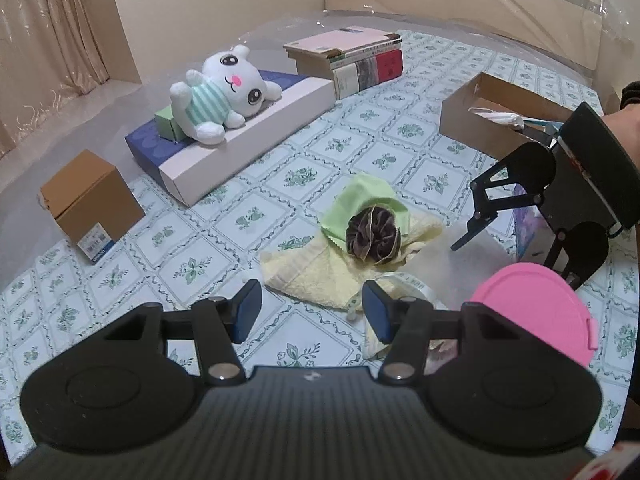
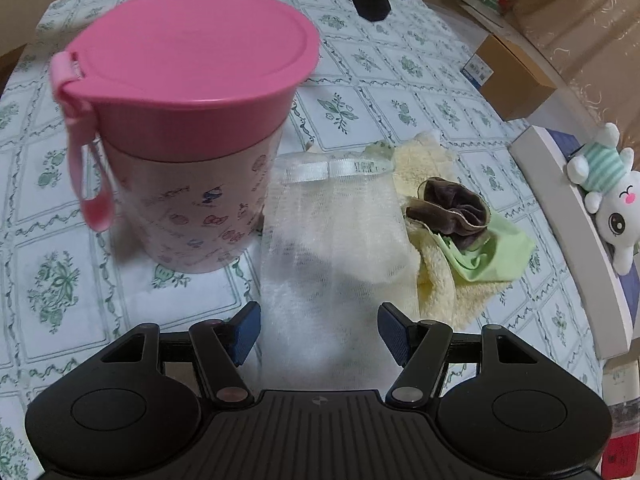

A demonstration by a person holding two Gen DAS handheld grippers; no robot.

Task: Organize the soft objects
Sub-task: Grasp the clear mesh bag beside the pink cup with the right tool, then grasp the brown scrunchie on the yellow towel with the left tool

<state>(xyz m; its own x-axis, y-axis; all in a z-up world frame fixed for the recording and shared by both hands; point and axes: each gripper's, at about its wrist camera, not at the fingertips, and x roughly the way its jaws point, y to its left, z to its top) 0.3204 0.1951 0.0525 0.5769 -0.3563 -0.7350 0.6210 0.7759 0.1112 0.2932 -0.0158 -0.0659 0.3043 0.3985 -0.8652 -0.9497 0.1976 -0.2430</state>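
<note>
White mesh pouch [image 2: 336, 232] with a ribbon band at its far end lies flat on the surface [image 2: 420, 92], and its long axis runs straight away from our right tool [image 2: 318, 332], so the near end sits just in front of the open gap. We hold this tool wide open with nothing between its blue pads [image 2: 244, 332]; the pouch is about as wide as the opening. On the right side of the pouch, and touching it, we see the yellow towel [image 2: 440, 280], with the green cloth [image 2: 500, 252] and the brown scrunchie [image 2: 452, 212] resting on top of it. On the left side stands the pink-lidded cup [image 2: 188, 128], just beside the pouch. Our left tool [image 1: 312, 312] is also open and empty, and it faces the same pile from the other side, with the towel corner close before it. We judge that the right tool is the nearer one for the pouch, because it only needs to go forward and down along the pouch axis. Farther away, the white plush toy [image 1: 220, 92] lies on a long flat box [image 1: 240, 148], next to a stack of books [image 1: 352, 60], and an open cardboard box [image 1: 480, 116] waits near the right hand.
</note>
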